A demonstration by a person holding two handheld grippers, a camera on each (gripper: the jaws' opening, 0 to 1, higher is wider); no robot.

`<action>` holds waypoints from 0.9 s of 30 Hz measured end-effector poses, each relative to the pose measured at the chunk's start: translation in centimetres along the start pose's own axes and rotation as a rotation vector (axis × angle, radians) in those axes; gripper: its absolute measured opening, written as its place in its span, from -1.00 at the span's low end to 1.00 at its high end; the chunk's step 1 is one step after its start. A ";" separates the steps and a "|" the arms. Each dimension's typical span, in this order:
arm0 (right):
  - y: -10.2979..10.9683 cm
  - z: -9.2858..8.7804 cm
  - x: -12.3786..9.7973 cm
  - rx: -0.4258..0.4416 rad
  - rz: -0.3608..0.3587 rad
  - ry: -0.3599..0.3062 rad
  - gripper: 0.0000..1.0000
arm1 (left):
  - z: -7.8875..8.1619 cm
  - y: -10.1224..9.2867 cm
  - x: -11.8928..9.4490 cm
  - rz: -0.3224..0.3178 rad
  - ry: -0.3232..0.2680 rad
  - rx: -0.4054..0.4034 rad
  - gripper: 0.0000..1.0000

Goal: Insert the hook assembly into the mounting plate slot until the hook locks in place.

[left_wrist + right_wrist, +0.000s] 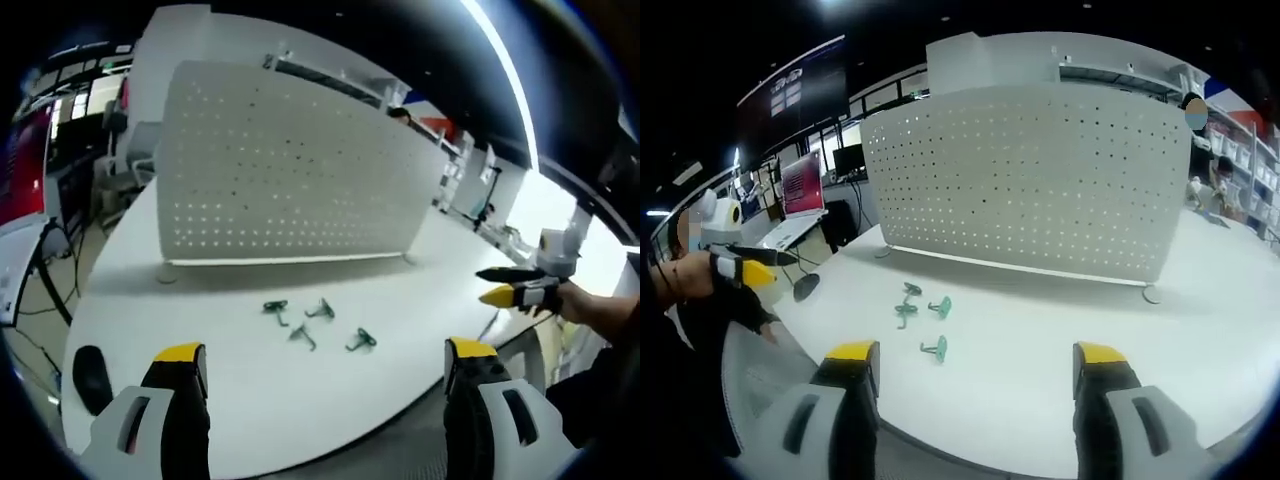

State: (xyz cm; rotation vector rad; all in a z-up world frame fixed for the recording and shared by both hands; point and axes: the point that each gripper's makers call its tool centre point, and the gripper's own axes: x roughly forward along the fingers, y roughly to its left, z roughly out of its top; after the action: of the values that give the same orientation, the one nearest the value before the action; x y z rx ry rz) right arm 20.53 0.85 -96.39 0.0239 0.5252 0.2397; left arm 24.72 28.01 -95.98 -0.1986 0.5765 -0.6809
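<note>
Each hand-held gripper, left [325, 362] and right [978, 365], spreads wide and empty above the green hooks [316, 325] on the table [230, 390]

Bright, even overhead light; a ceiling light strip [500, 70] glares white. The perforated panel [290, 170] casts a soft shadow onto the white table [250, 380]. Fisheye bending curves edges, blurring the periphery

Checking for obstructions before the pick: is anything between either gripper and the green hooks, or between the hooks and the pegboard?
Nothing visible. The small green plastic hooks lie on bare white table, open-jawed left gripper and right gripper facing them, white perforated pegboard panel standing behind.
</note>
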 end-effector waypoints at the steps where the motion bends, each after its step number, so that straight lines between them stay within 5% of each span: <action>1: 0.1 0.0 0.0 0.015 0.011 -0.007 0.52 | 0.2 -0.2 0.0 -0.011 -0.011 -0.025 1.00; 4: 0.3 0.1 -0.1 0.090 0.023 -0.026 0.52 | 0.2 -0.1 -0.1 -0.001 -0.014 -0.019 1.00; 27: 0.0 -1.0 -0.3 0.064 -0.010 -0.016 0.53 | -0.7 -0.5 0.1 -0.022 0.019 0.002 1.00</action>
State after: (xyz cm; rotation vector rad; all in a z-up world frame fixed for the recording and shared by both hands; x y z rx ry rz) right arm 19.74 0.74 -97.13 0.0851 0.5173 0.2124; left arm 24.14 27.63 -96.40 -0.1968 0.5923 -0.7049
